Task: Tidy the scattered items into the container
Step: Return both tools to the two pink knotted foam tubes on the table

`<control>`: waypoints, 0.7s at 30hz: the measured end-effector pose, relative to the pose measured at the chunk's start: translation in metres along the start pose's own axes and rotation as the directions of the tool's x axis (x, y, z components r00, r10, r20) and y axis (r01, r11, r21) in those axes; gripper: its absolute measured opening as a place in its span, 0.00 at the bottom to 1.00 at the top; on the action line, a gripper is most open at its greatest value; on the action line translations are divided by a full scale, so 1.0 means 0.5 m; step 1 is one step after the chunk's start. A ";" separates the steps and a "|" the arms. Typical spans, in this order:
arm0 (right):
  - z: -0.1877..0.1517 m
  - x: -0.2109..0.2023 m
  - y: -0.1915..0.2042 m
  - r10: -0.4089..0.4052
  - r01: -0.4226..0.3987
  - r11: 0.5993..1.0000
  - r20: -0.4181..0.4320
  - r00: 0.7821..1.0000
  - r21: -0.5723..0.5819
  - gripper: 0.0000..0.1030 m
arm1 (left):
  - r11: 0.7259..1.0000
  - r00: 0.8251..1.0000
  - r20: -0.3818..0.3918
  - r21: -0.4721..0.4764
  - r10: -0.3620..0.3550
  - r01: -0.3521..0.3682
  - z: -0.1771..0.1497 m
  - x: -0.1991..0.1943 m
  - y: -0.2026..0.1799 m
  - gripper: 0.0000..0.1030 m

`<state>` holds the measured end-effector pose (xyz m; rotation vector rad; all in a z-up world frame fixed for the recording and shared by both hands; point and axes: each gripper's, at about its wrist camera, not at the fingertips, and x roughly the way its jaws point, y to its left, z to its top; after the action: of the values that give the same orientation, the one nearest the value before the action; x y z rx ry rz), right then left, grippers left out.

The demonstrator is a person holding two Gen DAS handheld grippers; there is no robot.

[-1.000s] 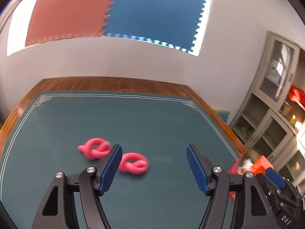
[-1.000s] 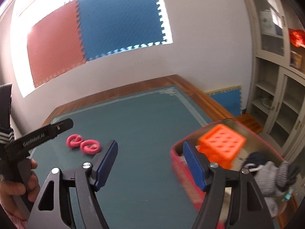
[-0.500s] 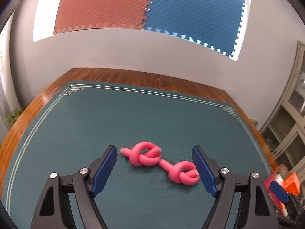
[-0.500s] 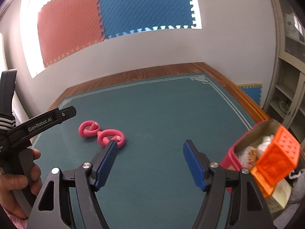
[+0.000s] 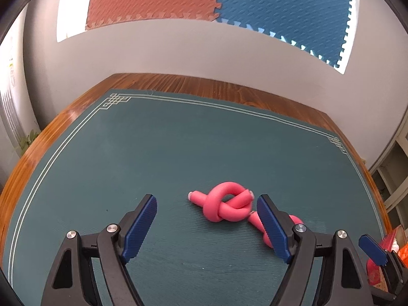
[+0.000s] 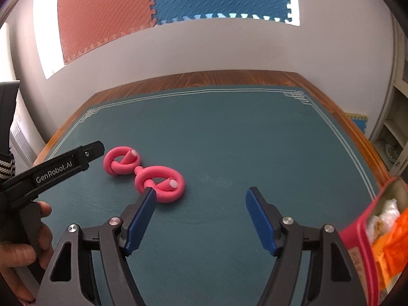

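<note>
We see the left gripper [image 5: 206, 225] with fingers spread wide, empty, over the worktop's green mat [image 5: 178, 148]. Two knotted pink foam tubes [image 5: 228, 205] lie touching, just ahead, near its right finger. Right gripper [image 6: 200, 220] fingers also apart, empty. Pink-rimmed container [image 6: 362, 232] sits at near right, holding an orange perforated block [image 6: 390, 239].

The mat [image 5: 153, 153] is dark teal, with thin pale double lines along its border and a knot pattern in each far corner. On the mat, the two knots [image 5: 227, 206] [image 6: 163, 183] are pink with pale tips. Around the mat, the table [image 5: 204, 84] shows brown wood grain. Both grippers [image 5: 206, 227] [image 6: 201, 219] are black with ribbed blue pads [image 5: 140, 229]. Right of the mat, the box [image 6: 357, 232] is pink, and a cube [image 6: 392, 239] inside is orange. Behind the table, wall tiles [image 6: 102, 17] are red and blue.
</note>
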<state>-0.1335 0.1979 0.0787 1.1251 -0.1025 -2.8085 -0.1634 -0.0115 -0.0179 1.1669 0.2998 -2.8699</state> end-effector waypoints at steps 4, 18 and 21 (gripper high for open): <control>0.005 0.038 0.011 0.040 -0.040 0.999 -0.024 0.999 -0.015 0.74 | 1.000 0.999 -0.034 -0.019 -0.008 0.007 0.001 0.024 0.014 0.80; -0.003 0.131 0.023 0.121 -0.125 0.991 -0.117 0.986 -0.035 0.74 | 0.972 0.967 -0.169 -0.168 -0.190 0.162 0.031 0.109 0.054 0.80; -0.002 0.136 0.038 0.126 -0.136 0.988 -0.126 0.984 -0.070 0.74 | 0.972 0.962 -0.182 -0.148 -0.206 0.181 0.026 0.120 0.034 0.80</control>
<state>-0.1801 0.1704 0.0334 1.2200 -0.0531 -2.5994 -0.2138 -0.0281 -0.0536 1.4737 0.6317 -2.8425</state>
